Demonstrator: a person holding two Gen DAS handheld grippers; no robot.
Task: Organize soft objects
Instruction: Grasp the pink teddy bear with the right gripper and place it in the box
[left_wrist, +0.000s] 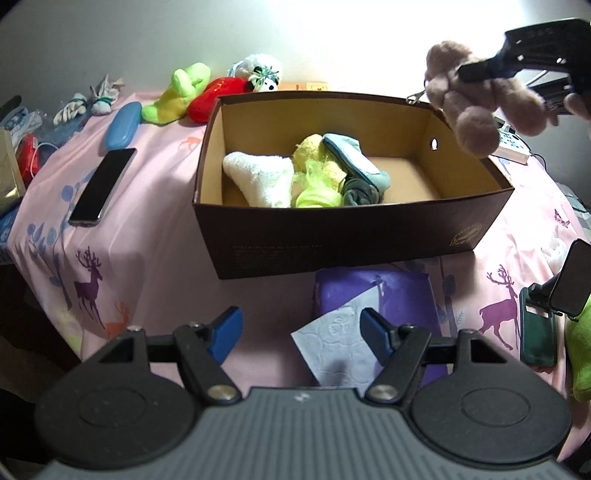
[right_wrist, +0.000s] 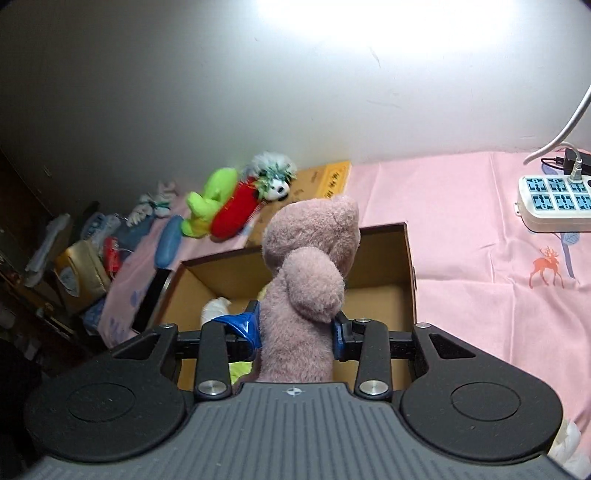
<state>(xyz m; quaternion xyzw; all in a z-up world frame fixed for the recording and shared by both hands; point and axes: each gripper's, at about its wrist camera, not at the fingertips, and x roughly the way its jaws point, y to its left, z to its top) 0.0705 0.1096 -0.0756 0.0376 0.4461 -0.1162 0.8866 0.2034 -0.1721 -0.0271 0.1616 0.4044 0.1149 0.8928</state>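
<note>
- Box (left_wrist: 351, 236): already holds a white cloth (left_wrist: 262, 177), yellow-green pieces and a grey-blue item.
- Right gripper (right_wrist: 297, 328): clamped on the pink plush (right_wrist: 306, 280), above the box's right end.
- Left gripper (left_wrist: 301, 332): jaws apart, empty.
- Remaining: green plush (left_wrist: 177, 94) and red plush (left_wrist: 212, 98) behind the box.

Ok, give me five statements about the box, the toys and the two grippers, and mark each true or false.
1. The right gripper is clamped on a pink plush toy. True.
2. The left gripper holds a white towel. False: it is open and holds nothing; the white towel lies in the box.
3. The brown box is empty. False: it holds the towel and other soft things.
4. A green plush toy and a red plush toy lie outside the box. True.
5. A phone lies on the pink cloth. True.
</note>
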